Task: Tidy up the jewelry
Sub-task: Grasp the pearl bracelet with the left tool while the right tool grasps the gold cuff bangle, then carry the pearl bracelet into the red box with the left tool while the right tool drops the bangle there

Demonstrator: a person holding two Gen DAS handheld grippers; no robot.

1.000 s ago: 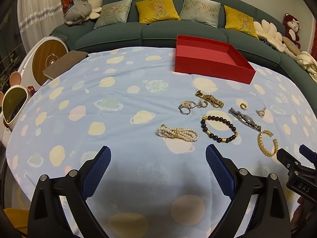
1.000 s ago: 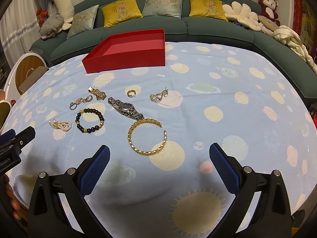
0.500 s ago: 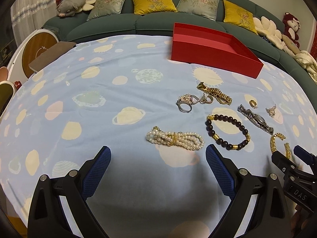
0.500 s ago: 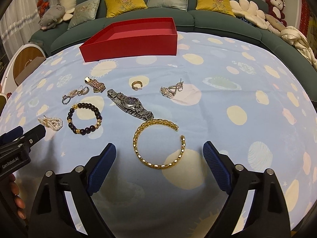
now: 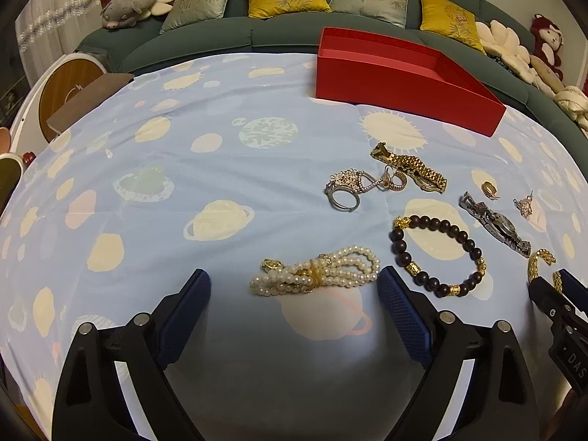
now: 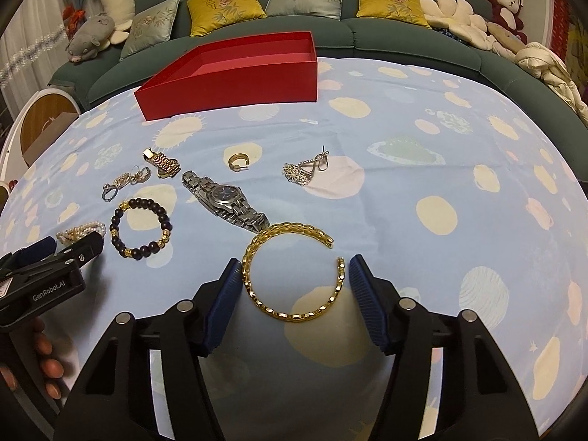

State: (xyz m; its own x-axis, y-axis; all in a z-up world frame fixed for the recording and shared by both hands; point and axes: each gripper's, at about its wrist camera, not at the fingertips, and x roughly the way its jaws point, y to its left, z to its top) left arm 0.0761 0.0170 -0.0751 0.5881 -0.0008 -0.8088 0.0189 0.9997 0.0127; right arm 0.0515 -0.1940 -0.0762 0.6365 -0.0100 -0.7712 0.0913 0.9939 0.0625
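R gripper [image 6: 292, 279] has just been closing, jaws half-narrowed astride the gold cuff bangle [image 6: 292, 273], which lies flat on the planet-print cloth [image 6: 422, 183]; pads just beside its rim on both sides, not yet pressing (left one v. close). Cuff's gap faces up-right, away from the tool. L gripper [image 5: 294, 294] is spread wide, pearl bracelet [image 5: 316, 275] between its tips, long axis running across the jaws. Red tray [image 6: 235, 70] sits well beyond, empty as far as shows.
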